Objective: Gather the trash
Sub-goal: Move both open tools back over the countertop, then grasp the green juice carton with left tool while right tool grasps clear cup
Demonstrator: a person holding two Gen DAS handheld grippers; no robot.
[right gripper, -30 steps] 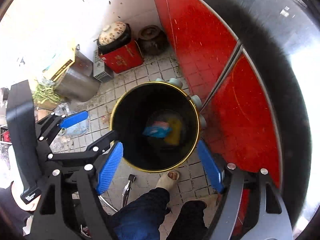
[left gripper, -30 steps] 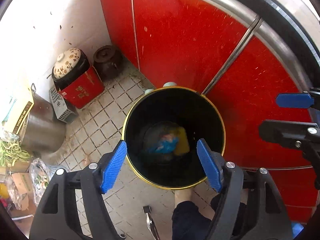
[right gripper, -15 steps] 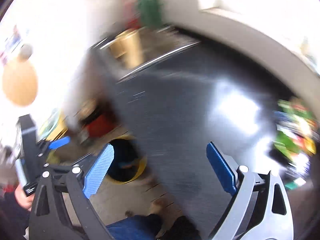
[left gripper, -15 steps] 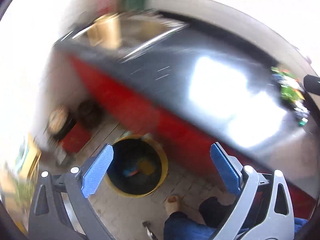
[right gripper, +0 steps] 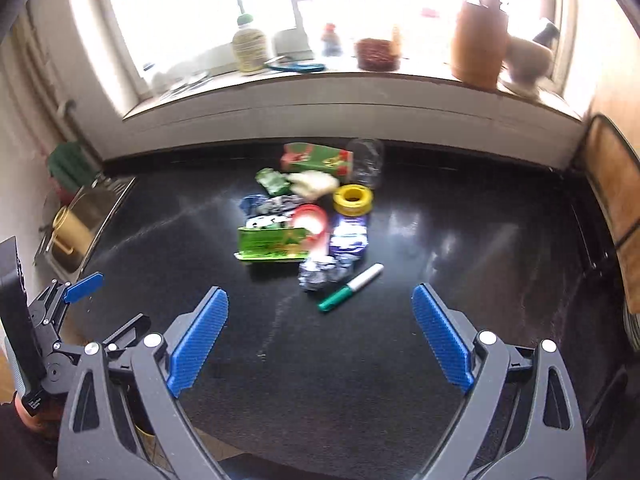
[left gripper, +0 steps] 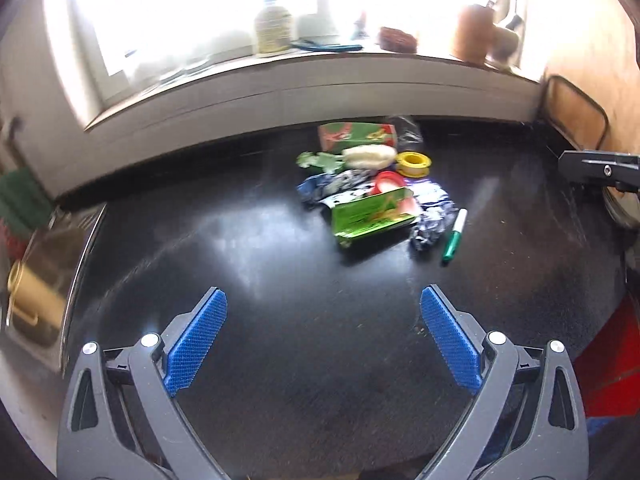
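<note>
my left gripper (left gripper: 322,330) is spread wide, blue pads far apart, nothing between them and nothing touched; it hangs over bare black counter (left gripper: 280,360) in the lower part of the frame. my right gripper (right gripper: 320,330) is just as wide and just as empty, and in its view the left one shows again at the lower left edge (right gripper: 80,300).

the trash sits in a loose pile (left gripper: 372,188) on the counter, upper centre of both views, well apart from either set of pads. nearest to me in the pile is a flattened green carton (right gripper: 272,244), with a crumpled foil wrapper (right gripper: 320,274) and a green marker with a white cap (right gripper: 350,288) to its right. behind them are a red lid (right gripper: 312,220), a yellow tape roll (right gripper: 354,198), a white crumpled wad (right gripper: 312,182) and a second green and red box (right gripper: 316,158) near the back wall (the fine print is too blurred to read).

a second ago both cameras looked down into a black bin with a yellow rim on a tiled floor, with rubbish at the bottom. half a second ago everything was a swinging blur. now both grippers have come up to face the counter and windowsill (right gripper: 340,76), and the bin is out of view.
</note>
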